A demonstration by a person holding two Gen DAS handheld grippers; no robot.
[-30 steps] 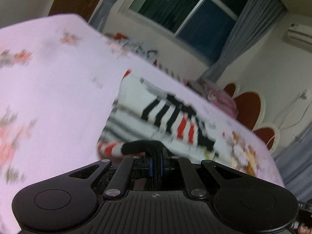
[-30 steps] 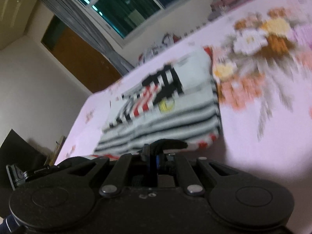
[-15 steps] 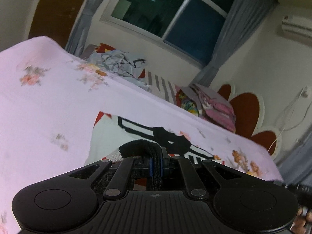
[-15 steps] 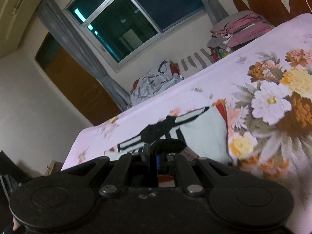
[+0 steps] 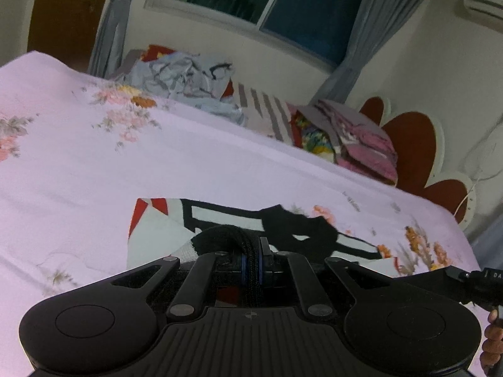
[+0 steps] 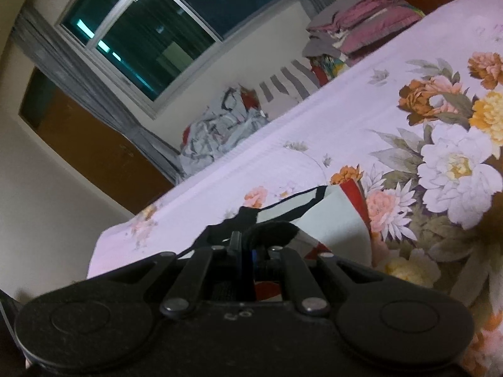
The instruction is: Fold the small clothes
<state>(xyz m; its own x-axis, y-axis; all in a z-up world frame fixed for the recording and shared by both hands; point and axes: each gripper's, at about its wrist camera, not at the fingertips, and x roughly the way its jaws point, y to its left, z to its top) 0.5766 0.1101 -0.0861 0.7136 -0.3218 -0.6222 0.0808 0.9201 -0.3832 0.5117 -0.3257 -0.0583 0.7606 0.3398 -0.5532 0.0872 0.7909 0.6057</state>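
A small white garment (image 5: 163, 229) with black and red markings lies on the pink floral bedsheet (image 5: 94, 163). My left gripper (image 5: 251, 251) is shut on its black hem, which bunches over the fingertips. In the right wrist view the same garment (image 6: 336, 220) spreads ahead, and my right gripper (image 6: 245, 245) is shut on another part of the black hem. The held edge is lifted over the rest of the garment, whose near part is hidden behind both grippers. The right gripper's body (image 5: 471, 282) and a hand (image 5: 493, 342) show at the left view's right edge.
A loose pile of grey clothes (image 5: 188, 78) lies at the bed's far edge below the window. A folded stack of pink and grey fabric (image 5: 361, 135) sits by the red headboard (image 5: 411, 144). The same pile (image 6: 220, 128) and folded stack (image 6: 361, 22) appear in the right wrist view.
Both grippers have travelled across the bed toward the window with the hem held. The striped front seen before is now covered by plain white fabric with a black outline.
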